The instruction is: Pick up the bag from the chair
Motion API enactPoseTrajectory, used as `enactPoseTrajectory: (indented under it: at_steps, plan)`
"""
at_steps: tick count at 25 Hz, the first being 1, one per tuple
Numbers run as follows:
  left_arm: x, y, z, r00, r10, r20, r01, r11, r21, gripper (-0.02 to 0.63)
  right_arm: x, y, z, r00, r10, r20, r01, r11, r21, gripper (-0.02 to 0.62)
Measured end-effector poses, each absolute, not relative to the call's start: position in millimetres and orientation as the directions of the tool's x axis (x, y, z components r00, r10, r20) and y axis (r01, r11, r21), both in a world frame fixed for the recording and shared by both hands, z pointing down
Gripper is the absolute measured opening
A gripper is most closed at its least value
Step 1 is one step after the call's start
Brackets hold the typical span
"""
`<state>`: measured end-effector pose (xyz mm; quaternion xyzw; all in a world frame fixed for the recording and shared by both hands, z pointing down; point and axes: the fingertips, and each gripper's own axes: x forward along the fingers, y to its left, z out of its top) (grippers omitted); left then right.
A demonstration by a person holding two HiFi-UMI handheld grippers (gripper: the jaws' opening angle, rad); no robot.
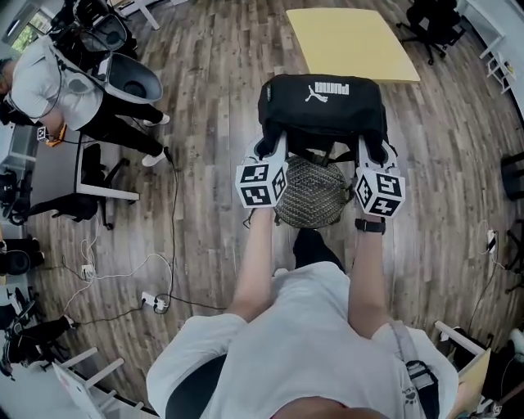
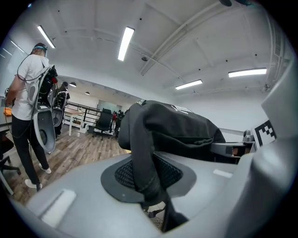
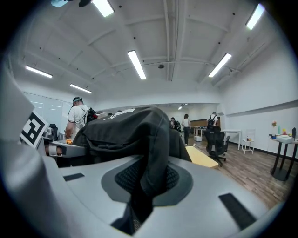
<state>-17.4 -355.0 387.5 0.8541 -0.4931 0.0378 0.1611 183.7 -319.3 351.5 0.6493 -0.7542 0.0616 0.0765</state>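
In the head view a black sports bag (image 1: 322,102) with a white logo hangs between my two grippers, just beyond the chair's woven mesh seat (image 1: 311,196). My left gripper (image 1: 270,147) is shut on the bag's left strap, and my right gripper (image 1: 372,150) is shut on its right strap. In the left gripper view the dark strap (image 2: 142,158) runs down between the jaws of the left gripper (image 2: 153,200), with the bag's body (image 2: 181,130) behind. The right gripper view shows the other strap (image 3: 153,153) pinched in the right gripper (image 3: 139,204).
A yellow table (image 1: 352,41) stands beyond the bag. A person (image 1: 49,82) in a white shirt stands at the far left beside a desk (image 1: 57,168). Black office chairs (image 1: 434,24) are at the top right. Cables and a power strip (image 1: 155,301) lie on the wooden floor.
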Motion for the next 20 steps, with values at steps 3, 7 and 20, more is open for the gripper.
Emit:
enactPoseTrajectory:
  at_steps: [3,7,20]
  plan:
    - [-14.4,-363.3,391.9,0.505,-0.839,0.201,-0.858,-0.463,0.224,0.083,187.2,-329.3,357.7,-0.156,-0.972,0.174,-0.987,0.159,0.005,0.060]
    - [-12.7,-375.6,393.3,0.490,-0.849,0.195,-0.867,-0.453,0.209,0.083,189.8,-345.3,361.4,-0.172,-0.971,0.164,-0.985,0.174,-0.003,0.060]
    - [-4.0,-409.7,380.5,0.455,-0.870,0.190,-0.887,-0.423,0.187,0.083,200.3,-388.3,351.1,-0.219,-0.964,0.154,-0.976,0.219,-0.015,0.060]
